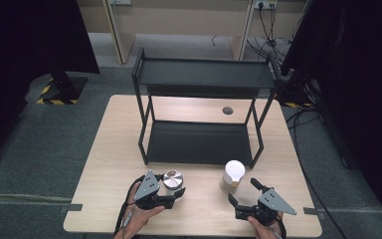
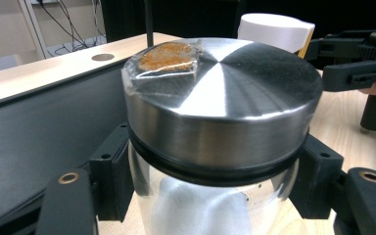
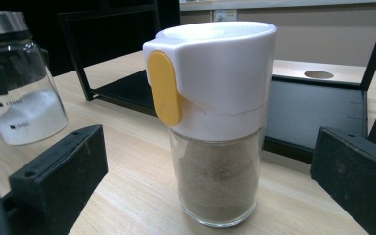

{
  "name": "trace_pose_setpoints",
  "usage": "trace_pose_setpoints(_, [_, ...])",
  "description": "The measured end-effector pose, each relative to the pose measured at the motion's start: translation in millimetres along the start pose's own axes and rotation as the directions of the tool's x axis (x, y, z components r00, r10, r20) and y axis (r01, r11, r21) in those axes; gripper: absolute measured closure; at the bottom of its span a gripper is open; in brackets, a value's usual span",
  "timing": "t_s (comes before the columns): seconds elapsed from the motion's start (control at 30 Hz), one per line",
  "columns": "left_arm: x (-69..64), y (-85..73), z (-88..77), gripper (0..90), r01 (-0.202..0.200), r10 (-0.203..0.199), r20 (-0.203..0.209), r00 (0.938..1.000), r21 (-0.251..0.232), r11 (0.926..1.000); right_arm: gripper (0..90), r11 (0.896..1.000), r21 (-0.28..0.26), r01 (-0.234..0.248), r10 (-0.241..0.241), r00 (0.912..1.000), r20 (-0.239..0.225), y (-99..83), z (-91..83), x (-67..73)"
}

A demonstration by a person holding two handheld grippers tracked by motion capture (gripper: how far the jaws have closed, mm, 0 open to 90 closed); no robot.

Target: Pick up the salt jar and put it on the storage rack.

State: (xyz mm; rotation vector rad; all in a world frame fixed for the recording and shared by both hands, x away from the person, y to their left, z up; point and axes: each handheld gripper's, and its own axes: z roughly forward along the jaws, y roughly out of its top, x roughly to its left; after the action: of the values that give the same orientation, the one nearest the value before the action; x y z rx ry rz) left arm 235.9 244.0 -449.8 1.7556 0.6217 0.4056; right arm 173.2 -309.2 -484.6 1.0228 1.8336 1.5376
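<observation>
Left gripper (image 1: 175, 193) clamped on round glass jar with brushed-steel lid (image 1: 172, 179), just before black two-tier metal rack (image 1: 199, 144). Right gripper (image 1: 242, 191) open, straddling white-capped glass shaker (image 1: 232, 175) beside rack. Step: grasping. Next, likely: close right, lift onto rack.

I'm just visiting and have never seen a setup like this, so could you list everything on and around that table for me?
Table: one, light wood, centre of the room.
Shelf rack: one, black, two tiers, on the table's far half.
Round hole: one, dark, in the tabletop behind the rack.
Glass jar: one, clear with a steel lid, white powder inside, on the table's near left part.
Shaker: one, glass with a white cap and yellow tab, brownish powder inside, near right.
Left gripper: one, black, jaws clamped on the glass jar below its lid.
Right gripper: one, black, jaws open, the shaker just ahead, untouched.
</observation>
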Motion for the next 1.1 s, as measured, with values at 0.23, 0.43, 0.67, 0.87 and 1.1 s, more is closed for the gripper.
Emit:
trace_pose_setpoints(0.23, [4.1, 10.5, -5.7, 31.1, 0.005, -0.005, -0.004, 1.0000, 0.005, 1.0000, 0.5, 1.000, 0.000, 0.000, 0.000, 1.0000, 0.001, -0.1, -0.1, -0.2])
trace_pose_setpoints(0.43, [8.4, 18.4, -8.0, 31.1, 0.012, -0.012, -0.001, 0.9999, 0.006, 0.9999, 0.5, 1.000, 0.000, -0.002, 0.002, 1.0000, 0.002, -0.1, -0.3, -0.1])
trace_pose_setpoints(0.67, [10.9, 27.4, -7.3, 31.1, 0.009, -0.009, 0.003, 1.0000, 0.008, 0.9999, 0.5, 1.000, 0.000, -0.003, 0.003, 1.0000, 0.003, -0.2, -0.3, -0.1])
trace_pose_setpoints(0.87, [14.5, 37.9, -9.6, 31.1, 0.008, -0.008, 0.004, 1.0000, 0.003, 1.0000, 0.5, 1.000, 0.000, -0.004, 0.004, 1.0000, 0.004, -0.2, -0.4, -0.1])
trace_pose_setpoints(1.1, [22.9, 58.2, -11.7, 31.2, 0.000, 0.000, 0.004, 1.0000, -0.005, 1.0000, 0.5, 1.000, -0.001, -0.006, 0.006, 1.0000, 0.005, -0.3, -0.7, -0.4])
